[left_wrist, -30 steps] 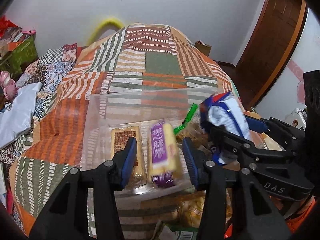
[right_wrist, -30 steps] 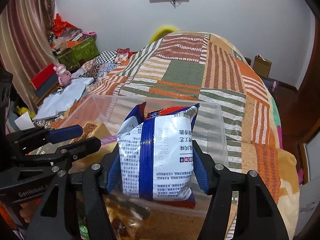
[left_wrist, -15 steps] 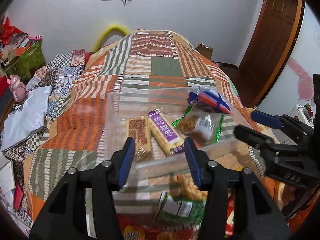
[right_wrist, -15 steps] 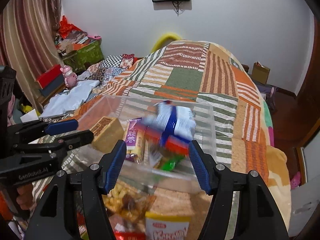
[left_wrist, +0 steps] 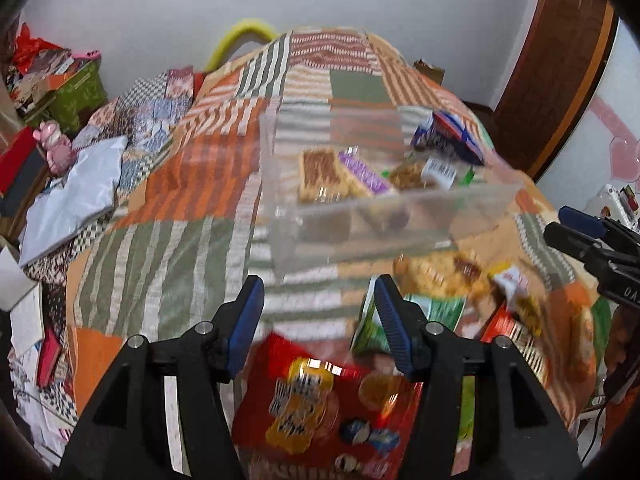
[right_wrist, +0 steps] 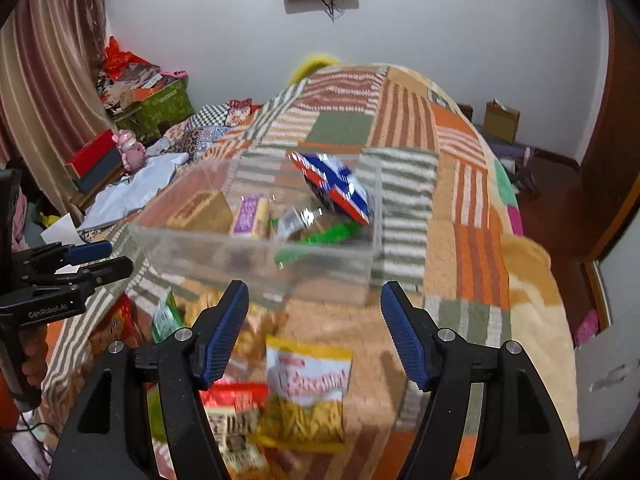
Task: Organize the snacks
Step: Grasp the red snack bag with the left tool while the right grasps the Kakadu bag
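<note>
A clear plastic bin [left_wrist: 384, 220] sits on the patchwork bedspread [left_wrist: 168, 248], toward the far side of the bed from both hands. Inside it lie a brown wafer pack [left_wrist: 320, 174], a purple-labelled bar [left_wrist: 362, 172] just right of it, a green-edged snack bag [right_wrist: 320, 236] and, leaning against the far right wall, a blue, white and red packet [right_wrist: 334, 186].

The left gripper [left_wrist: 320, 320] hangs over the near part of the bed with its blue-padded fingers [left_wrist: 246, 316] opening; nothing is clamped between them. Below it lies a red snack bag [left_wrist: 320, 404], with a green-and-white pack [left_wrist: 432, 312] beside the right finger.

The right gripper [right_wrist: 316, 326] also has its fingers [right_wrist: 404, 332] opening and holds nothing. A yellow snack bag [right_wrist: 308, 392] lies on the bedspread between and below them, near more loose, blurred packets to its left. All these loose snacks lie outside the bin, on its near side.
</note>
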A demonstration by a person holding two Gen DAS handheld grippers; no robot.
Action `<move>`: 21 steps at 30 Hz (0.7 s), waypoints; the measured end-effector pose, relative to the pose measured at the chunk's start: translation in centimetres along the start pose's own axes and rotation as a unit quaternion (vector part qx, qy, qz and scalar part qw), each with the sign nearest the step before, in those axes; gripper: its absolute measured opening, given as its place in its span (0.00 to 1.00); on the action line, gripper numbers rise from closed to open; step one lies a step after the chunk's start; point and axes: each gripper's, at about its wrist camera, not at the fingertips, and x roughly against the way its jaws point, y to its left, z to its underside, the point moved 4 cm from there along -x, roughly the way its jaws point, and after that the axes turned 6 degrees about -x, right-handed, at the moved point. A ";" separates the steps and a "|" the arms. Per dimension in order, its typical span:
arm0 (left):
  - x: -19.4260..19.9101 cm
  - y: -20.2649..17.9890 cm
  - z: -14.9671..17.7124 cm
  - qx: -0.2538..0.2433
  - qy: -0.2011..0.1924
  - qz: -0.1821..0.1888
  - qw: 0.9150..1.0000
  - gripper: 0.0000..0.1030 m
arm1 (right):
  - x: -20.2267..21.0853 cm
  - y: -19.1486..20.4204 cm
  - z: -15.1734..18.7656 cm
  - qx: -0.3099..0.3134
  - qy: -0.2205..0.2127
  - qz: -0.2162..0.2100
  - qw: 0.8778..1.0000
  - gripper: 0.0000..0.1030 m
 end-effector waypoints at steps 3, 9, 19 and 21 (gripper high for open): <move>0.0 0.4 1.7 0.003 0.010 -0.003 1.000 0.63 | 0.2 -0.3 1.4 -0.006 0.011 -0.002 1.000 0.64; 0.2 1.1 4.9 0.022 0.030 0.010 0.999 0.75 | 0.7 -0.4 3.9 -0.021 0.027 -0.017 0.999 0.68; -0.2 -0.9 7.9 0.007 0.060 0.041 0.997 0.93 | -0.4 -0.3 5.9 -0.020 0.049 -0.018 0.998 0.73; -0.6 -1.6 8.1 -0.008 0.060 0.031 0.998 0.98 | -0.7 -0.3 6.1 -0.018 0.053 -0.016 0.998 0.73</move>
